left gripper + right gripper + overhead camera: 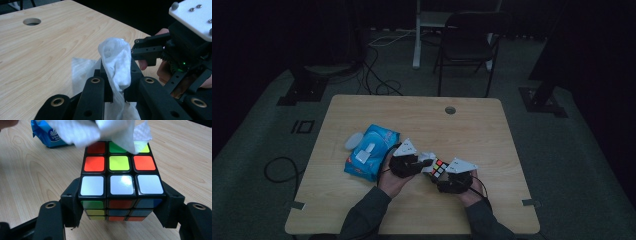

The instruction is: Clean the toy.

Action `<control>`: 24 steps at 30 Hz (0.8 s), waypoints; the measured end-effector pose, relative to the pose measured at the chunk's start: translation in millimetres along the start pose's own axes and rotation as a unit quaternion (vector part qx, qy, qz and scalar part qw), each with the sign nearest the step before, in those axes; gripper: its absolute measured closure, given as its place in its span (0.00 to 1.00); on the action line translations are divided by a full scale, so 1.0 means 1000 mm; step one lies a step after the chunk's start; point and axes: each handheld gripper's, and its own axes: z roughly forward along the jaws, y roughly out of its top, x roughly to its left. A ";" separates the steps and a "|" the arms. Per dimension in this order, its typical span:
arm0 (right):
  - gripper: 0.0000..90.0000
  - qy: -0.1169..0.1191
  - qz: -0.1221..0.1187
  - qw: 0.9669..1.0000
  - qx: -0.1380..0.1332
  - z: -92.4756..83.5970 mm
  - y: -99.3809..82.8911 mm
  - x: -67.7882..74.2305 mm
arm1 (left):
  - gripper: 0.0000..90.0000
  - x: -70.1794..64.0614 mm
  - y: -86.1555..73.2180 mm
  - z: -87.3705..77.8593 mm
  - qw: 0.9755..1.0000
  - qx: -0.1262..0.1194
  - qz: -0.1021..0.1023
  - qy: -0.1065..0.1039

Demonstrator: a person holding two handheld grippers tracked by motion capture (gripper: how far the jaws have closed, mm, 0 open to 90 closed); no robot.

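A scrambled Rubik's cube [119, 185] is held just above the table, clamped at its sides by my right gripper [121, 196]. Its top face has a near row of white stickers. My left gripper [116, 82] is shut on a crumpled white wipe [117, 62], which it holds upright. The wipe [112, 131] lies over the far edge of the cube's top face. In the high view the left gripper [423, 164] and the right gripper [441, 176] meet near the table's front, with the cube [439, 167] and the wipe [428, 161] between them.
A blue pack of wet wipes [371, 150] lies left of my hands, with a small pale oval object [353, 141] beside it. The wooden table [412, 115] has a cable hole [450, 110] near its far edge. A dark chair [467, 45] stands behind the table.
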 end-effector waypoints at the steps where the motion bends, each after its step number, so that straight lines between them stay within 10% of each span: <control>1: 0.38 0.001 0.001 1.000 0.000 0.000 0.000 0.000 | 0.91 0.000 0.000 0.001 1.000 0.002 0.000 -0.001; 24: 0.38 0.006 -0.011 1.000 -0.004 -0.001 0.003 0.007 | 0.90 0.002 0.000 0.013 0.998 0.008 0.035 0.050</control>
